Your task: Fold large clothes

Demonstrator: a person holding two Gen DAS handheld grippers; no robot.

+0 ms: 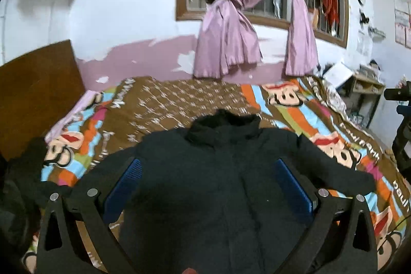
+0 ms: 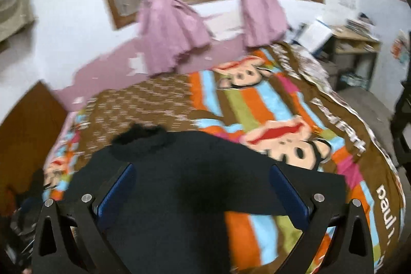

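A large black jacket (image 1: 218, 171) lies spread flat on the bed, collar (image 1: 223, 125) toward the far wall, sleeves out to both sides. My left gripper (image 1: 208, 166) is open above the jacket's chest, its blue pads (image 1: 125, 186) wide apart and holding nothing. In the right wrist view the jacket (image 2: 179, 184) fills the lower middle, with its right sleeve (image 2: 295, 191) stretched across the bedspread. My right gripper (image 2: 203, 171) is open above the jacket, blue pads (image 2: 118, 191) wide apart and empty.
The bed carries a brown, striped cartoon bedspread (image 1: 179, 99). A wooden headboard (image 1: 36, 94) stands at the left. Dark clothes (image 1: 18, 184) are piled at the left edge. Pink curtains (image 1: 231, 43) hang at the window. A cluttered shelf (image 1: 364, 91) stands at the right.
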